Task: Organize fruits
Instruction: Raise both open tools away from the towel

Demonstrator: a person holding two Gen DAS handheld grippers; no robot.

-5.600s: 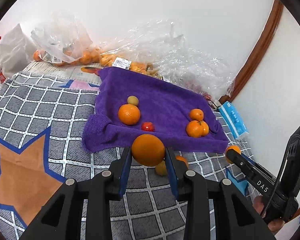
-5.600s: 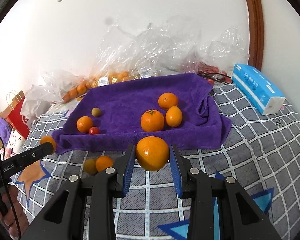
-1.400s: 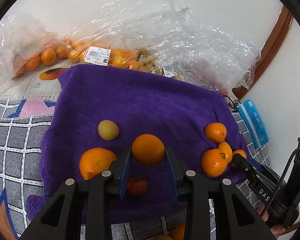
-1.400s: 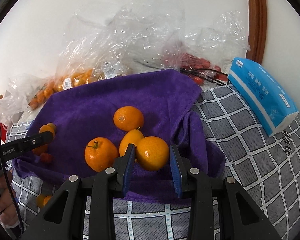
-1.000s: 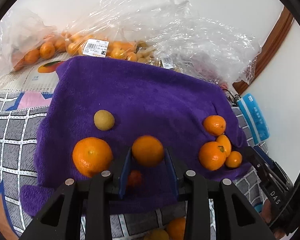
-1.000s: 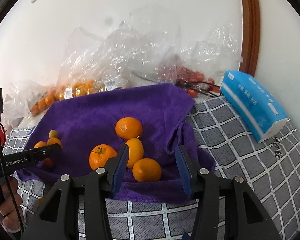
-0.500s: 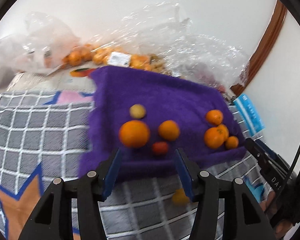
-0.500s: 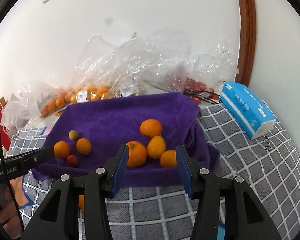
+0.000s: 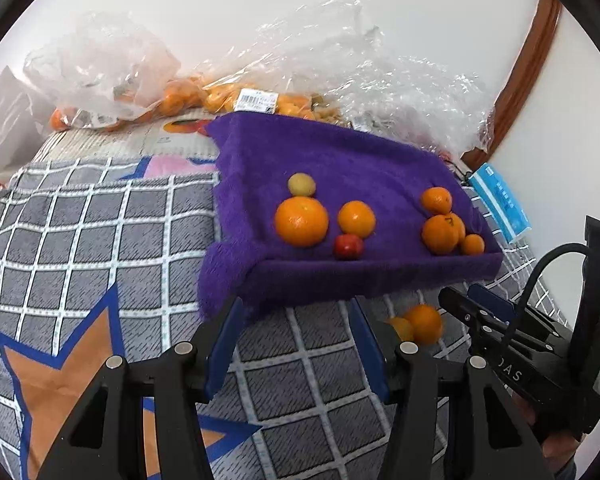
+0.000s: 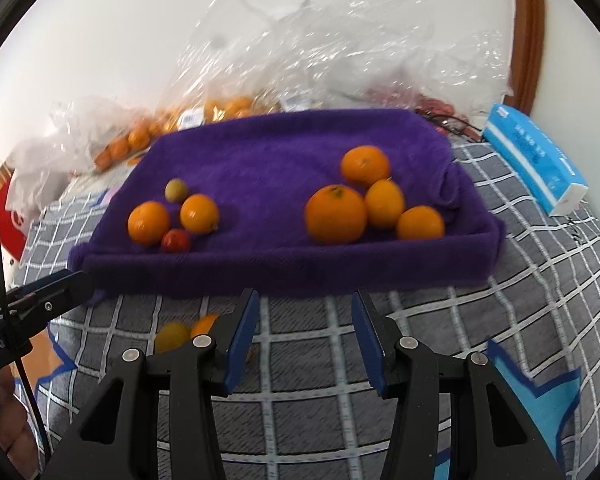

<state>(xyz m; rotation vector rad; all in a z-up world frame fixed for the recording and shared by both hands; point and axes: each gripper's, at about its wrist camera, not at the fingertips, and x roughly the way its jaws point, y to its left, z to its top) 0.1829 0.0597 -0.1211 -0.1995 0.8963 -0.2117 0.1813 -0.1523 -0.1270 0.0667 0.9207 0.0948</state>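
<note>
Both tools are spread wide and hold nothing: the left tool (image 9: pixel 296 344) and the right tool (image 10: pixel 304 334) each hang over the grey checked blanket (image 9: pixel 100 232) just short of the near edge of the purple towel (image 9: pixel 340 160). On the towel the fruit lies in two groups. Toward its left side sit a large orange (image 9: pixel 301 221), a smaller orange (image 9: pixel 356 219) just beside it, a small red fruit (image 9: pixel 348 247) in front of both, and a yellow-green fruit (image 9: pixel 301 184) behind the large one. Toward the right near corner four oranges (image 10: pixel 336 214) cluster together, touching. Off the towel, on the blanket near its front edge, two small orange fruits (image 9: pixel 422 323) lie side by side. Clear plastic bags (image 9: pixel 340 60) with more fruit are heaped along the towel's far edge, and a blue tissue pack (image 10: pixel 534 158) lies beyond its right edge.
</note>
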